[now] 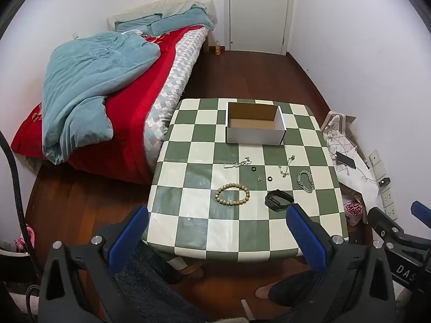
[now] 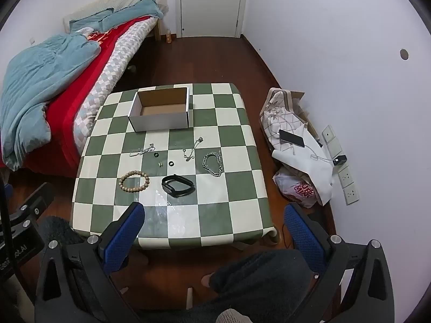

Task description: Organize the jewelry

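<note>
An open, empty cardboard box (image 1: pixel 254 127) (image 2: pixel 161 113) stands at the far side of the green-and-white checked table (image 1: pixel 188 231) (image 2: pixel 229 215). In front of it lie a wooden bead bracelet (image 1: pixel 232 194) (image 2: pixel 134 181), a black wristband (image 1: pixel 278 200) (image 2: pixel 177 185), a silver chain bracelet (image 1: pixel 306 181) (image 2: pixel 212 163), two thin silver chains (image 1: pixel 237 163) (image 2: pixel 191 149), two small black rings (image 1: pixel 270 179) (image 2: pixel 170 163) and a tiny earring (image 1: pixel 259 178). My left gripper (image 1: pixel 216 235) and right gripper (image 2: pixel 214 232) are both open and empty, held above the table's near edge.
A bed (image 1: pixel 107 86) with a blue quilt stands left of the table. Bags, a phone (image 2: pixel 291 137) and a power strip (image 2: pixel 342 158) lie on the floor at the right wall. The person's foot (image 2: pixel 210 280) and knee are below the table's near edge. A door (image 1: pixel 258 10) is at the back.
</note>
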`<state>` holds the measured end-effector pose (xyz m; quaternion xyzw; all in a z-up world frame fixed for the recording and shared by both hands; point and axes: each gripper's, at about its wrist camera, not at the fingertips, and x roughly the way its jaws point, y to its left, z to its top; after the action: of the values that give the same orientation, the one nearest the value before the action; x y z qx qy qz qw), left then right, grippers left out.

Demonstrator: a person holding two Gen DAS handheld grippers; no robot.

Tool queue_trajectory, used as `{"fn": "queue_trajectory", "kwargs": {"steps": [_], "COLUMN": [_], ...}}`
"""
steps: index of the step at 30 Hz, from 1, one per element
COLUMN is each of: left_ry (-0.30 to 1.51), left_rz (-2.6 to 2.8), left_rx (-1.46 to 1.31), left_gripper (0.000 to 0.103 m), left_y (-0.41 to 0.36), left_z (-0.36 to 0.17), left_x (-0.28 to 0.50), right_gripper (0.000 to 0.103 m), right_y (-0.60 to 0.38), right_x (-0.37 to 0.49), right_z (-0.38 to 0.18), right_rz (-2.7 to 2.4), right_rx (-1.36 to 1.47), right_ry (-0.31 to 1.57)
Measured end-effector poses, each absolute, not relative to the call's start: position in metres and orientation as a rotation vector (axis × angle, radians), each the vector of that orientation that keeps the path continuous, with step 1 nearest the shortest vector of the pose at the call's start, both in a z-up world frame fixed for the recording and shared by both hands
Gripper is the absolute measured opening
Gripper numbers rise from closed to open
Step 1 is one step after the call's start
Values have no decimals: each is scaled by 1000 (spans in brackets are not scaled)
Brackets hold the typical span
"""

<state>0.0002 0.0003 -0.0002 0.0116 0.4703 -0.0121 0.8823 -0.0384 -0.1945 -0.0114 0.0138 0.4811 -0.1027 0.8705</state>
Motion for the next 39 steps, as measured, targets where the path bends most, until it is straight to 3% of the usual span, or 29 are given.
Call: {"fn": "queue_trajectory", "kwargs": {"steps": [39], "left_ry": [938], "left_rz": [-12], "left_rx": [46], "left_gripper": [103], "left_y": [5], "left_z": [14], "left_x": [0], "right_gripper": [103], "right_y": [-199], "right_x": [-39], "right_z": [3], "right_rz": [-216], "right_rx": [31], "right_ry": [984]}}
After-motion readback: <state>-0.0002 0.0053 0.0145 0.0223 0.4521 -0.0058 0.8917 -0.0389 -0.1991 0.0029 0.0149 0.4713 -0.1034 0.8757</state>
